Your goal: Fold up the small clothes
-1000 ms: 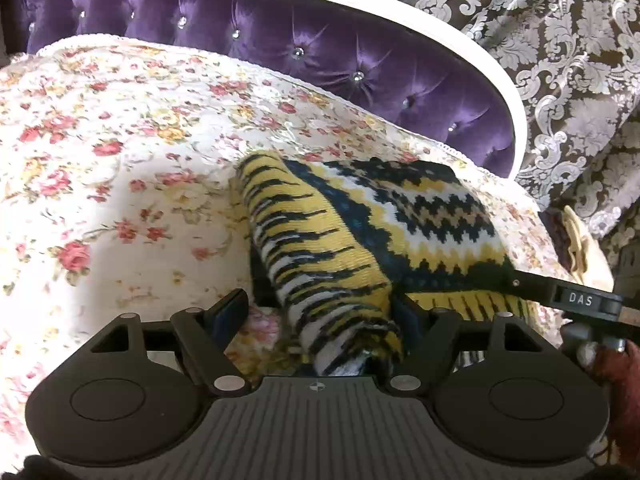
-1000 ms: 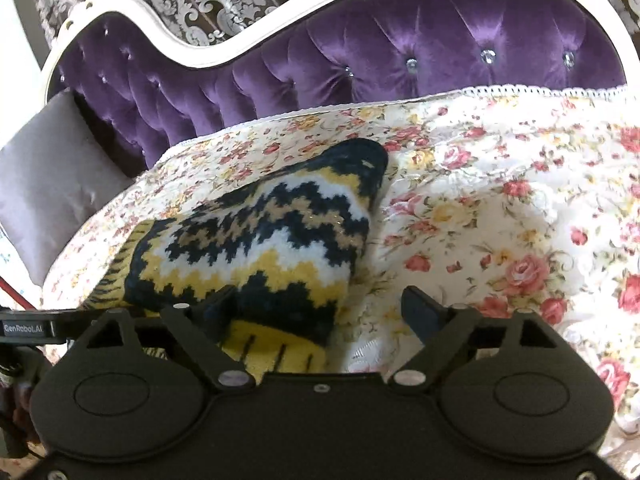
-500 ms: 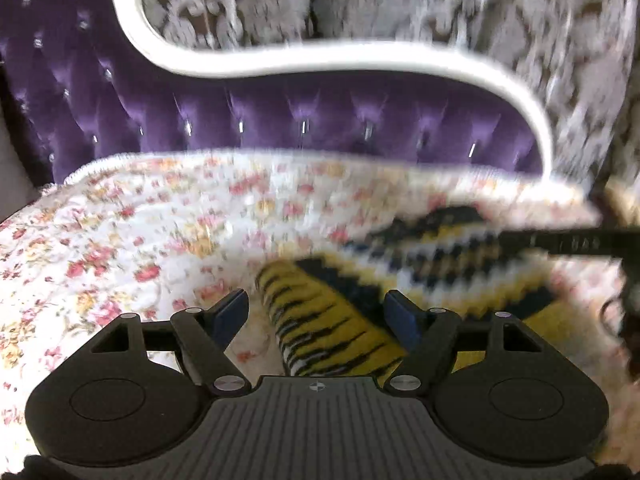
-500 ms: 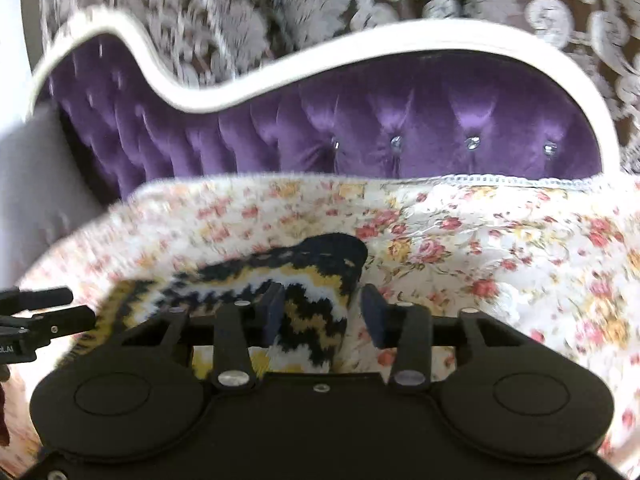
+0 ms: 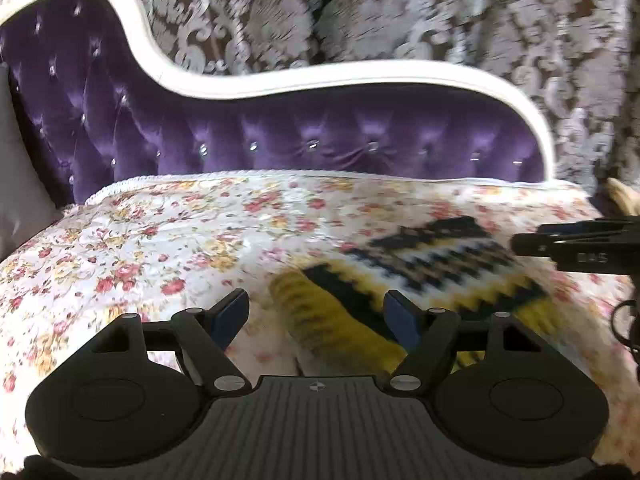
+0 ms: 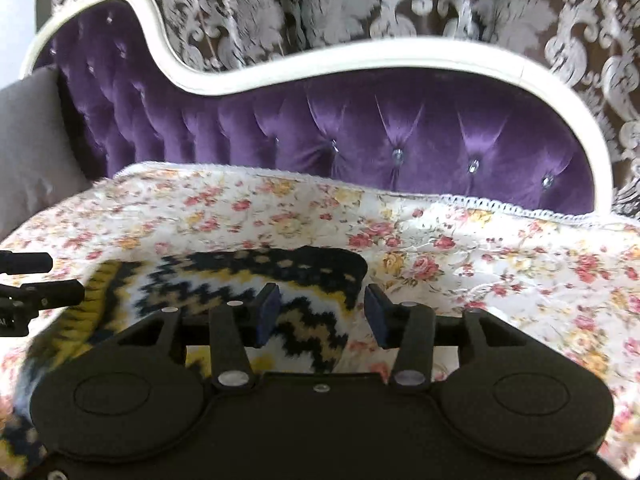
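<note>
Lying folded on the floral bedspread [image 5: 168, 240], the knitted garment [image 5: 420, 268] shows a zigzag pattern in black, yellow and white, with a ribbed yellow-and-black striped edge at its near left end in the left wrist view. It sits toward the right half of the bed in that view, blurred by motion, and toward the lower left in the right wrist view, where its dark rounded end [image 6: 332, 264] points toward the purple tufted headboard [image 6: 400, 136].

The left gripper [image 5: 316, 314] is spread wide, its blue-padded fingers [image 5: 232, 314] standing apart with the ribbed end of the garment seen between them; whether either pad touches the knit cannot be told through the blur. The right gripper [image 6: 320, 310] has its jaws parted, narrower than the left one's, with the garment's patterned corner showing between and below them; its left pad [image 6: 267, 308] overlaps the knit in the view while the right pad stands over the bedspread just beside the garment's edge. Nothing is pinched in either.

Each gripper appears in the other's camera as a dark bar at the frame edge. A white curved frame [image 5: 360, 76] borders the headboard, with damask-patterned curtain [image 5: 480, 20] behind and a grey pillow [image 6: 28, 152] at the left.
</note>
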